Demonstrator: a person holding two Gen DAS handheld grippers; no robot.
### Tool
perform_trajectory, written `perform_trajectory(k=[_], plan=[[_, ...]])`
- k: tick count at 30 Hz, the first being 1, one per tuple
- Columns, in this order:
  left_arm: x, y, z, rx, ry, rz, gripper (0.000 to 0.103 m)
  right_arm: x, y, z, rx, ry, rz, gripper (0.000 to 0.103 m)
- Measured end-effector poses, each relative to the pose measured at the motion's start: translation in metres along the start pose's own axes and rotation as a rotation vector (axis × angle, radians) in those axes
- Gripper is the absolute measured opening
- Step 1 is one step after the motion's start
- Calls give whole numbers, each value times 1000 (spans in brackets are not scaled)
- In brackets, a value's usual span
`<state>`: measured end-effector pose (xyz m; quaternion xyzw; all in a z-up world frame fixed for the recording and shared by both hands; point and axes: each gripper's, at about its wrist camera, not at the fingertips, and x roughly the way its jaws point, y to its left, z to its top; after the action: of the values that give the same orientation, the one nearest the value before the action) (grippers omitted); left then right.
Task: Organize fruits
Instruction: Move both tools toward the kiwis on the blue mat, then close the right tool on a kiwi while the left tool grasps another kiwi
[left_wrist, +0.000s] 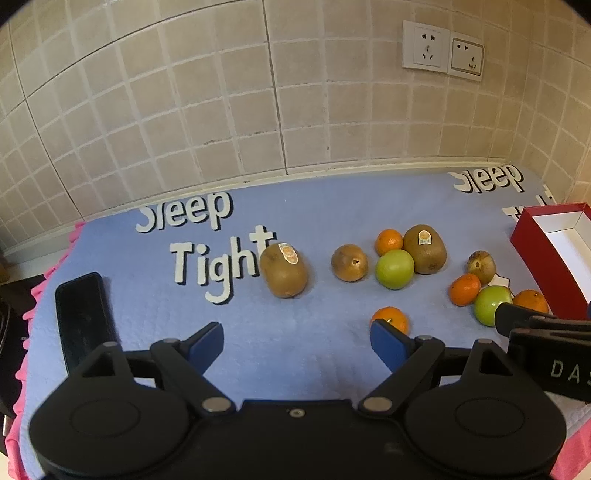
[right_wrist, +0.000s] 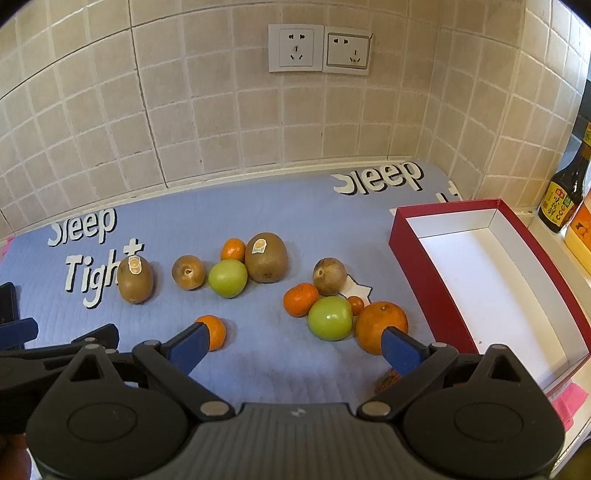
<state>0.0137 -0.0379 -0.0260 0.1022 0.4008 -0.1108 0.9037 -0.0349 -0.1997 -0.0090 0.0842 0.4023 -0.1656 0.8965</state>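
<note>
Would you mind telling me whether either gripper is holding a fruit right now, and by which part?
Nothing is held: the left gripper and right gripper are both open and empty above the blue mat.

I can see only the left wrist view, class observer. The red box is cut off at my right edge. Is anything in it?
Observer: No. In the right wrist view the red box shows a bare white inside, no fruit.
Operator: Anything beyond the box?
Observer: A dark bottle stands to its right.
Operator: How big is the orange nearest the box?
Observer: That orange is the biggest one; a tiny orange sits beside it, touching the green apple.
</note>
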Motion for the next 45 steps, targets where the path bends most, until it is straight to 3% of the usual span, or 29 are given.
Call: perform_trajectory(k=[33,41,45], plan=[[24,14,19,11,3,-2,102,17,16,15,1,13,-7,100],[39,55,24,27,-58,-75,103,29,15,27,-3,-50,40,100],[63,79,33,-27,-50,-123,102,53,14,35,-20,-38,69,95]])
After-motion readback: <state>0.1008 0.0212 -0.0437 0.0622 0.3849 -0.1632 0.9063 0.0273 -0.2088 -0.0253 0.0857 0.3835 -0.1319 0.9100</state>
